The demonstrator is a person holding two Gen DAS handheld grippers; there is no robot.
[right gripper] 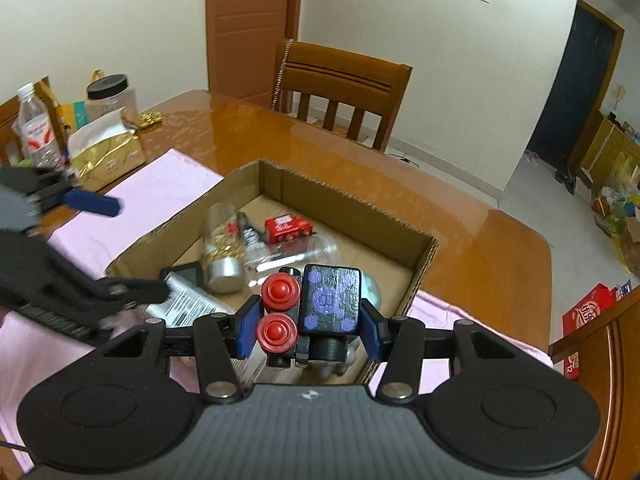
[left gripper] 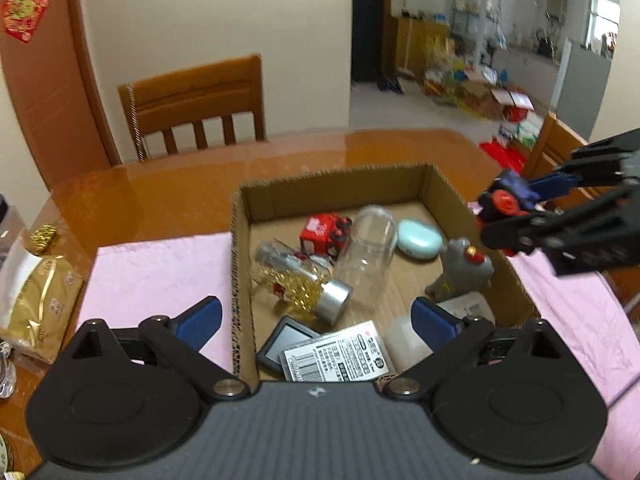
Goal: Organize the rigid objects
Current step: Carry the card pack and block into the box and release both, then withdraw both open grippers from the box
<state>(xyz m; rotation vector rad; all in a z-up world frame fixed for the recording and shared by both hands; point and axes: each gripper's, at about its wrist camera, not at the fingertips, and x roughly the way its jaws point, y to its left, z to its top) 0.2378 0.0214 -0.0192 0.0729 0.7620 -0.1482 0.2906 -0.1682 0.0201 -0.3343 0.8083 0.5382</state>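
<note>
At left, over the near-left corner of the cardboard box (left gripper: 240,280) on the worktop (left gripper: 180,184): left claw (left gripper: 316,320), spread wide and empty, angled down. At right, above the box's near-right rim: right claw (right gripper: 310,330), clenched on the toy truck (right gripper: 316,308), held level. Truck: hard plastic, probably light and stiff; flat sides suit the pads, round wheels likely slip.
</note>
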